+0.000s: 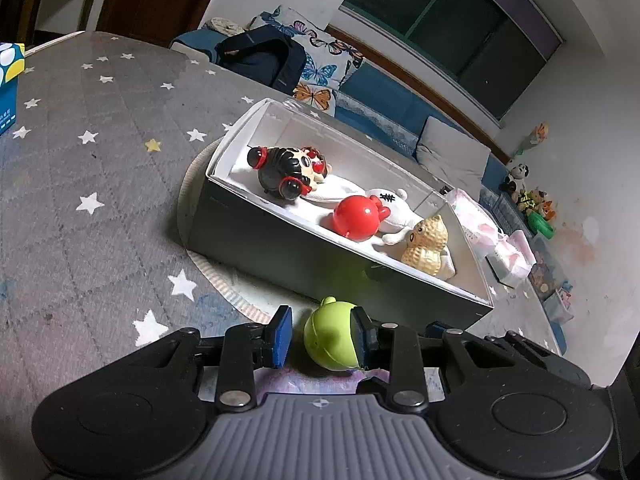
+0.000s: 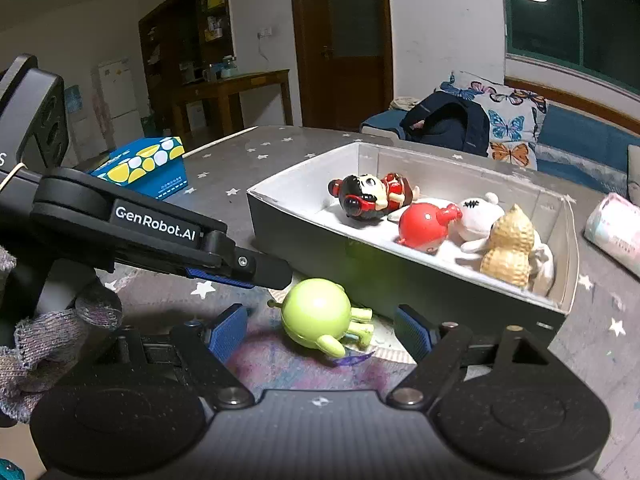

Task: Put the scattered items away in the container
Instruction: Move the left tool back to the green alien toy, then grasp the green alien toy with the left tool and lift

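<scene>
Left gripper (image 1: 322, 334) reaches low over the star-patterned grey tablecloth (image 1: 100, 200) with its blue pads spread around the green toy (image 1: 330, 338). One pad (image 1: 362, 338) lies against the toy's side; the other (image 1: 280, 336) stands off with a gap showing, so the toy is between the fingers but not pinched. In the right wrist view the same gripper (image 2: 276, 276) comes in from the left, its finger tip just above the toy's round head.

Right gripper (image 2: 322, 332) is wide open and holds nothing. The green toy (image 2: 320, 316) lies on its side between its two blue pads (image 2: 230, 334), clear of both (nearer the camera than the fingertips' line is hard to judge).

The toy rests on the cloth just beside the near wall of the grey box (image 2: 360, 256), outside it. Inside the box (image 1: 280, 248) lie a black-haired doll in red (image 1: 288, 172), a red round toy (image 1: 356, 216), a white plush (image 1: 394, 210) and a peanut-shaped figure (image 1: 426, 246), the last three crowded together and touching. A blue patterned tissue box (image 2: 144, 168) stands well apart on the far side of the table.
</scene>
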Motion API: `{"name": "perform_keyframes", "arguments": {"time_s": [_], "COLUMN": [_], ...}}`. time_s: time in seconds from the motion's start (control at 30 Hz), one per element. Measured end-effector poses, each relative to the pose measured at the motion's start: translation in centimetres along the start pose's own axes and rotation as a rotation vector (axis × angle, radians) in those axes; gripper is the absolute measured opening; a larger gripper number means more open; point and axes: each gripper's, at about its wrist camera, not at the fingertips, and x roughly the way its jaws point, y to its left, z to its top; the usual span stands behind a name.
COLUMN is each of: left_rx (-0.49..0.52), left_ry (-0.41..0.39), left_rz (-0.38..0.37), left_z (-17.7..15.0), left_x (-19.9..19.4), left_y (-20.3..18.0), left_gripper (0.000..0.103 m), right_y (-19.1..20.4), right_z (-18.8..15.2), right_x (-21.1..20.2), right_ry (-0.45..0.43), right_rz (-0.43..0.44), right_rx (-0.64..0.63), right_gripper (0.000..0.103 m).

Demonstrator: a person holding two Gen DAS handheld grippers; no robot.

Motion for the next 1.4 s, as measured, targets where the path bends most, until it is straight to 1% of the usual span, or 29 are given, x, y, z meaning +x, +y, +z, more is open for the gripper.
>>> {"name": "perform_keyframes", "arguments": {"time_s": [0.33,0.53,0.63,0.83,0.9,1.23,1.4], "left_rx": [0.03,0.038,0.041,0.04,0.038,0.029,0.029], "left_ry": [0.025,0.036,0.041,0.044,0.043,0.057,0.063], "left_rz": [-0.022,-0.025,-0.027,-0.031,-0.033,-0.067,-0.073], "left_z": [-0.3,-0.2,-0.2,0.0,0.0,0.4,0.6], "left_x": [0.6,0.9,1.1,1.2,1.3,1.8,2.3], "left_y": [-0.5,-0.6,-0.6,-0.4,-0.3,0.1,0.0], "left_gripper": [0.034,0.034,0.034,0.034,0.034,0.034,0.034], "right_y": [0.2,0.1,0.0,0.0,-0.1,-0.6,-1.2], "right_z": [-0.9,-0.8,-0.8,-0.9,-0.9,-0.8,-0.8], "right_x": [1.5,2.1,2.5,3.1,3.3,3.9,4.4], "right_ry": [0.015,0.019,0.025,0.037,0.039,0.046,0.052], "right_rz": [-0.005,-0.002,0.0,0.007,0.008,0.006,0.009], "right_rx": [0.048,0.065,0.073,0.082,0.086,0.111,0.138], "right_gripper": [0.082,0.081,0.077,0.074,0.071,0.071,0.071]}}
